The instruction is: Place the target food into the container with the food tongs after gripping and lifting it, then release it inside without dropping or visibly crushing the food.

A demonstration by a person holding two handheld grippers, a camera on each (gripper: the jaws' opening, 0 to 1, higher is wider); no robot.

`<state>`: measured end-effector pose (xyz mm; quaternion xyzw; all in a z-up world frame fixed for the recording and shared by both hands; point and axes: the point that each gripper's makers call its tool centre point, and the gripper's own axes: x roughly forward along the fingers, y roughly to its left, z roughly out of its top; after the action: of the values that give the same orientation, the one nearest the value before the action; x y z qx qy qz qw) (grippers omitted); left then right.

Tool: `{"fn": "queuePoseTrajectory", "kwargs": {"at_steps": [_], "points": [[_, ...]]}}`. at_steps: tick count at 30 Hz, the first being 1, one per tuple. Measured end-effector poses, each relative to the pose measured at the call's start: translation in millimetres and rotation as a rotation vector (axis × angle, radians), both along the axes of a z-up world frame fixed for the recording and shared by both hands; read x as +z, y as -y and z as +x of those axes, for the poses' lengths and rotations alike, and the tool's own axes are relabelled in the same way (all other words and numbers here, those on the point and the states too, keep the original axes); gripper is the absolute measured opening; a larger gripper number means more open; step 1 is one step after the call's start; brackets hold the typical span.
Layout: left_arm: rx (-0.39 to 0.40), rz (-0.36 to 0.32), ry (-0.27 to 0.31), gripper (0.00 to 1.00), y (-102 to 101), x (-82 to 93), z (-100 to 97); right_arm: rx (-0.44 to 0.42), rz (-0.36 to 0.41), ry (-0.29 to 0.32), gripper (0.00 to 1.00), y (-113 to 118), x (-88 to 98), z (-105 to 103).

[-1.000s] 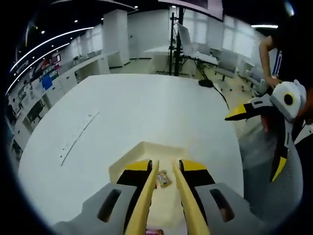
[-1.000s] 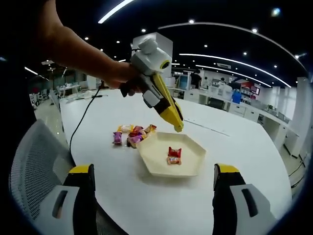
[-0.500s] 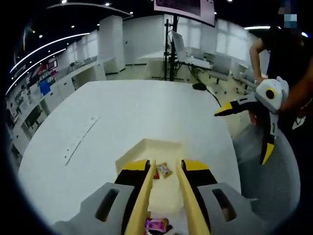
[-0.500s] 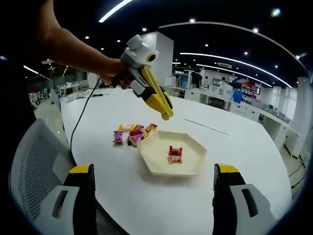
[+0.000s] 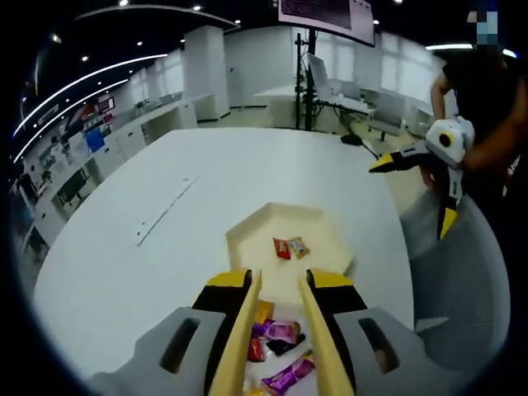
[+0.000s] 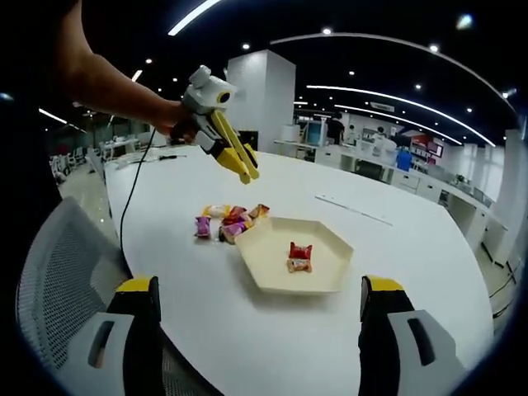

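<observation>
A cream hexagonal tray (image 5: 318,221) (image 6: 272,276) lies on the white table and holds a red candy (image 5: 281,247) (image 6: 299,251) and an orange candy (image 5: 299,246). Beside the tray is a pile of wrapped candies (image 5: 279,334) (image 6: 228,223). My left gripper (image 5: 279,279) (image 6: 244,171) is shut on the food tongs (image 5: 241,330), whose two tan arms stand apart above the pile with nothing between them. My right gripper (image 6: 257,285) (image 5: 412,194) is open and holds nothing. It hangs off the table edge, over the chair.
A grey mesh chair (image 6: 54,272) (image 5: 466,280) stands at the table edge by the pile. A black cable (image 6: 132,210) runs over the table from the left gripper. A thin strip (image 5: 165,210) lies further out on the table (image 5: 124,264). A person's arm (image 6: 115,82) holds the left gripper.
My left gripper with the tongs has pulled back and up from over the tray to above the candy pile. The right gripper has stayed put and open.
</observation>
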<state>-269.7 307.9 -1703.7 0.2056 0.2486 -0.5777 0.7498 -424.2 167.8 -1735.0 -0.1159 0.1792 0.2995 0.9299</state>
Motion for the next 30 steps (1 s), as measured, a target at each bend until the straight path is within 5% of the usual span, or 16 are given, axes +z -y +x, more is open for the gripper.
{"fn": "queuePoseTrajectory", "kwargs": {"at_steps": [20,30], "points": [[0.276,0.019,0.066,0.24,-90,-15.4,34.9,0.011,-0.002,-0.017,0.99,-2,-3.0,-2],[0.342,0.041,0.060,0.24,-107,-36.8,37.5,0.007,0.003,-0.023,0.99,-3,-3.5,-2]]}}
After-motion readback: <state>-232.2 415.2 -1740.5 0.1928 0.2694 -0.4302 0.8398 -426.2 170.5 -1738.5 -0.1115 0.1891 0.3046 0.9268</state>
